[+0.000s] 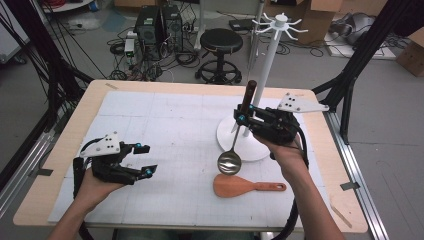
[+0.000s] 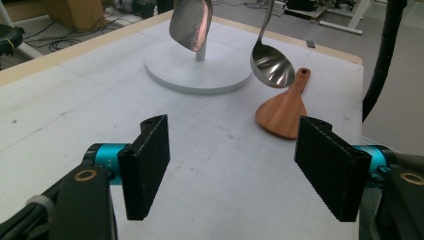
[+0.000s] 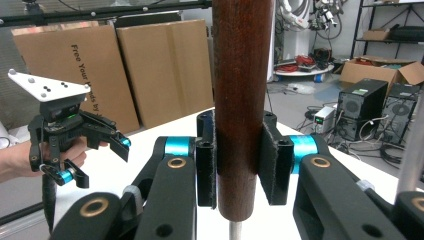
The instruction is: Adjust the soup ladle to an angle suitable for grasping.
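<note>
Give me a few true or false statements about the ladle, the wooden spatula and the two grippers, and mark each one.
1. The right gripper is shut on the ladle's dark wooden handle. True.
2. The left gripper holds the wooden spatula. False: its jaws are open with nothing between them.
3. The spatula lies flat on the table. True.
4. The ladle's bowl rests on the spatula. False: it hangs above the table, beside the spatula.
5. The white stand is on the person's left side. False: it stands by the right gripper.
</note>
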Available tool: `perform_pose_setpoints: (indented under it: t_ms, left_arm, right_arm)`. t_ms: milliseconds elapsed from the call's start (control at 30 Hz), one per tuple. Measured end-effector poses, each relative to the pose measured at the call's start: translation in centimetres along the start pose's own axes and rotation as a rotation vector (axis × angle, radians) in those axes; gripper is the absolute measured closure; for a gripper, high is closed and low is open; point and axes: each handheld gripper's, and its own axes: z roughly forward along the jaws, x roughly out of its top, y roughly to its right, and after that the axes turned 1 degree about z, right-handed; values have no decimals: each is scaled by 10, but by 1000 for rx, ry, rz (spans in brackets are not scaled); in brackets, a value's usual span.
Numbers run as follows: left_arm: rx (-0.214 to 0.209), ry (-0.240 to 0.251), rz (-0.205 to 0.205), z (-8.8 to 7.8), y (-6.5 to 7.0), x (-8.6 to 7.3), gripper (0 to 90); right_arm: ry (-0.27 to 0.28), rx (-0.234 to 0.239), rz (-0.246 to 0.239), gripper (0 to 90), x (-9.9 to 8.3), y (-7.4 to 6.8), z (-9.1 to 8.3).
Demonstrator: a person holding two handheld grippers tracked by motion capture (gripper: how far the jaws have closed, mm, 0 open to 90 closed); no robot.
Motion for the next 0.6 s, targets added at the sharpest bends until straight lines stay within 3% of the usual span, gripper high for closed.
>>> perform_pose_setpoints:
  t_ms: [600]
  left_arm:
    - [36, 9, -14, -9, -8, -5, 255]
  right_arm:
    - [11, -28, 1, 729, 14, 10, -5]
